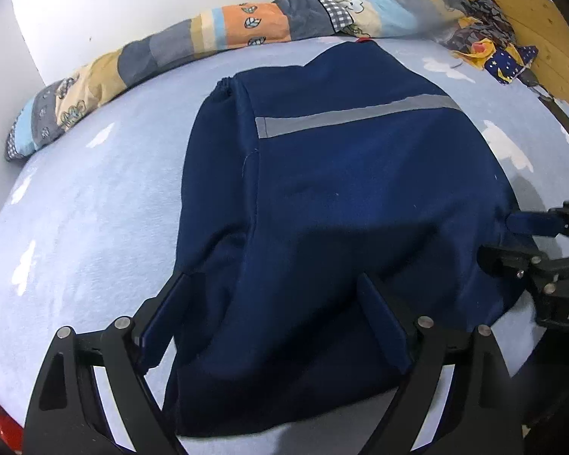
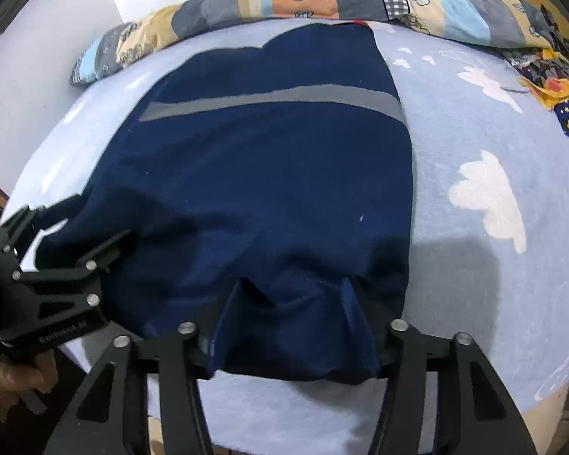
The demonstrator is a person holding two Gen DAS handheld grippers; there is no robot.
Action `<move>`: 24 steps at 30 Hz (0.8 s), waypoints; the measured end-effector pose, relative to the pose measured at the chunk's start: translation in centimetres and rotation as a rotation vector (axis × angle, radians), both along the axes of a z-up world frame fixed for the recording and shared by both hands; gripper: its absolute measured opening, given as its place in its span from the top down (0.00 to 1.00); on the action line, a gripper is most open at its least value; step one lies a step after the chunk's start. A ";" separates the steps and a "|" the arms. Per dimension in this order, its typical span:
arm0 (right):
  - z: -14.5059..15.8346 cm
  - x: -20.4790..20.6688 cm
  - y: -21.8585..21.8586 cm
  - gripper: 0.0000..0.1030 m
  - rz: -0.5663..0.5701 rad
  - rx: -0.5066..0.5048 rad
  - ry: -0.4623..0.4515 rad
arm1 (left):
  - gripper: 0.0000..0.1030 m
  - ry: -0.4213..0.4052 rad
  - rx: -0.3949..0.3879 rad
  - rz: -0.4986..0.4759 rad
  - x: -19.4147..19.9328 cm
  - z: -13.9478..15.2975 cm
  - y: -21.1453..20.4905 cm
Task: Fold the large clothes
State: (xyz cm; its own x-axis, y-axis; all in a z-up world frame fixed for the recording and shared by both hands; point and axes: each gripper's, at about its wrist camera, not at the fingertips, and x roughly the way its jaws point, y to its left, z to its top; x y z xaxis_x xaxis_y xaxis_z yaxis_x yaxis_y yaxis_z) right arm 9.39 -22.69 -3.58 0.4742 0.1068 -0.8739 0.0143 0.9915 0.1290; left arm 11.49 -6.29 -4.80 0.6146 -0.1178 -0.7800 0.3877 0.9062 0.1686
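1. Across the bed [image 1: 76,204], with its pale blue sheet printed with white clouds, lies the folded navy garment [image 1: 341,189], a grey stripe [image 1: 352,113] running over it.
2. Behind it a patchwork quilt [image 1: 216,34] lines the wall; crumpled cloth [image 1: 500,57] sits far right.
3. My left hand-held gripper [image 1: 273,326] stands wide, pads off the near hem.
4. My right hand-held gripper [image 2: 288,326] is half open around bunched hem; whether it pinches I cannot tell.
5. Lettering on the gripper bodies is partly legible: "DA".
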 end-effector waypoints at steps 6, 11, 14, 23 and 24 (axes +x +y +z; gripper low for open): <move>2.2 -3.0 -0.3 0.41 -0.056 0.051 -0.110 | 0.12 -0.048 0.023 -0.016 -2.6 0.5 -0.5; 2.5 -5.0 -1.1 0.50 -0.111 0.092 -0.148 | 0.12 -0.071 0.021 -0.032 -4.3 1.1 -0.4; 2.0 -5.5 -0.1 0.72 -0.087 0.074 -0.121 | 0.12 -0.073 0.027 -0.042 -4.5 1.0 -0.4; 0.5 -5.2 1.1 0.72 -0.063 0.017 -0.083 | 0.12 -0.076 0.057 -0.048 -4.4 0.5 -1.0; 0.3 -5.1 1.3 0.72 -0.060 0.014 -0.076 | 0.11 -0.075 0.059 -0.049 -4.4 0.4 -1.1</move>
